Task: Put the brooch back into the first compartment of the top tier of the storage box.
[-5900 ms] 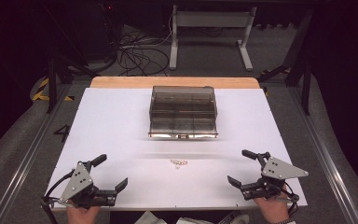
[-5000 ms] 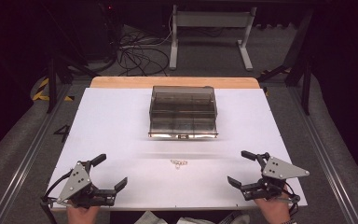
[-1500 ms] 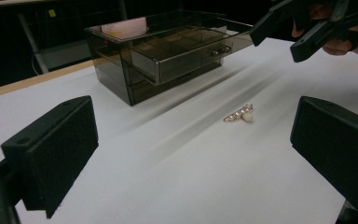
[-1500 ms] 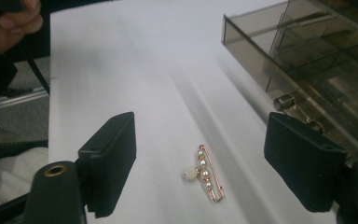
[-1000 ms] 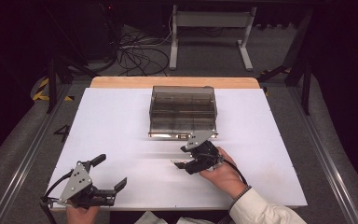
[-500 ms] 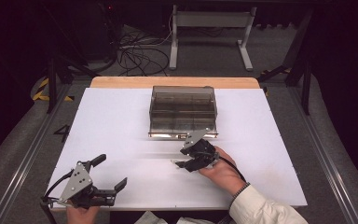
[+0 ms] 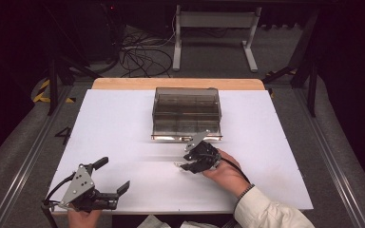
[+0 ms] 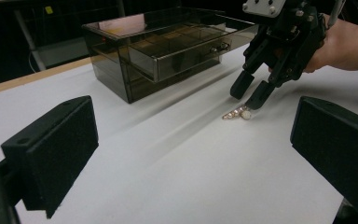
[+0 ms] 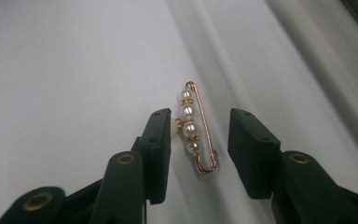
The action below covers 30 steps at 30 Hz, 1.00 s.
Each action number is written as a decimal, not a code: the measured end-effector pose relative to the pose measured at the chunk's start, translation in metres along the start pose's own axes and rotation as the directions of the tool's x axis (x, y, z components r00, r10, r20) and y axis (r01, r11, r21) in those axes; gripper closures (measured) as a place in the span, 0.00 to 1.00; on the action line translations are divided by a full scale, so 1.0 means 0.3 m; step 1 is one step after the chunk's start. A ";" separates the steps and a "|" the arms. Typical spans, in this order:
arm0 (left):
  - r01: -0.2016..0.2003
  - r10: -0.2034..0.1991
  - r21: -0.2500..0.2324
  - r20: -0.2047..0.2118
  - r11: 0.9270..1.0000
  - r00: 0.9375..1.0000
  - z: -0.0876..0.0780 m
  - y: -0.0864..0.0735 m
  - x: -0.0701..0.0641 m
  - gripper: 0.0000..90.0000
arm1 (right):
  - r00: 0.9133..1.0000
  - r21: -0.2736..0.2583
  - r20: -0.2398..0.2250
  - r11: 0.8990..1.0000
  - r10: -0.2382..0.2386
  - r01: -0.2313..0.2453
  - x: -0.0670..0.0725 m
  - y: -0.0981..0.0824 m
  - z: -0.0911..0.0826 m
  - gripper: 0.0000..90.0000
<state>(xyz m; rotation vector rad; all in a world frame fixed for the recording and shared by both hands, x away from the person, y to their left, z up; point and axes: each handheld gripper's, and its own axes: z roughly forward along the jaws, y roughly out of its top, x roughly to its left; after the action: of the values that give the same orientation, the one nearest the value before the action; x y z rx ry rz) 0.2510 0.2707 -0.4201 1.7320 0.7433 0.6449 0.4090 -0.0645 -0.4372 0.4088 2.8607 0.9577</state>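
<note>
We had the right gripper straddling the gold pearl-beaded safety pin on the white tabletop, jaws just closing, narrow but not yet pinching (left pad nearly touching), so we'd centre before squeezing.

Lab: dark room, rig table, floor cables, hazard tape.
</note>
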 end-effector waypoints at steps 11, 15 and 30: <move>-0.009 0.009 0.000 0.001 1.000 1.000 0.000 0.001 0.001 0.02 | 1.000 0.020 -0.022 1.000 -0.021 0.021 0.001 -0.001 0.025 0.77; -0.005 0.005 -0.001 0.002 1.000 1.000 0.000 0.001 0.000 0.02 | 0.999 0.025 -0.006 0.999 -0.041 0.041 0.004 -0.002 0.029 0.82; -0.005 0.005 -0.007 -0.002 1.000 1.000 0.000 0.001 -0.001 0.02 | 1.000 0.023 -0.002 0.999 -0.023 0.023 0.002 -0.003 0.029 0.91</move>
<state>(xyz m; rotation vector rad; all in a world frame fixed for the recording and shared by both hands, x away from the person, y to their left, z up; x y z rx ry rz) 0.2510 0.2704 -0.4197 1.7277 0.7375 0.6516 0.4096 -0.0602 -0.4446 0.3761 2.8737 0.9232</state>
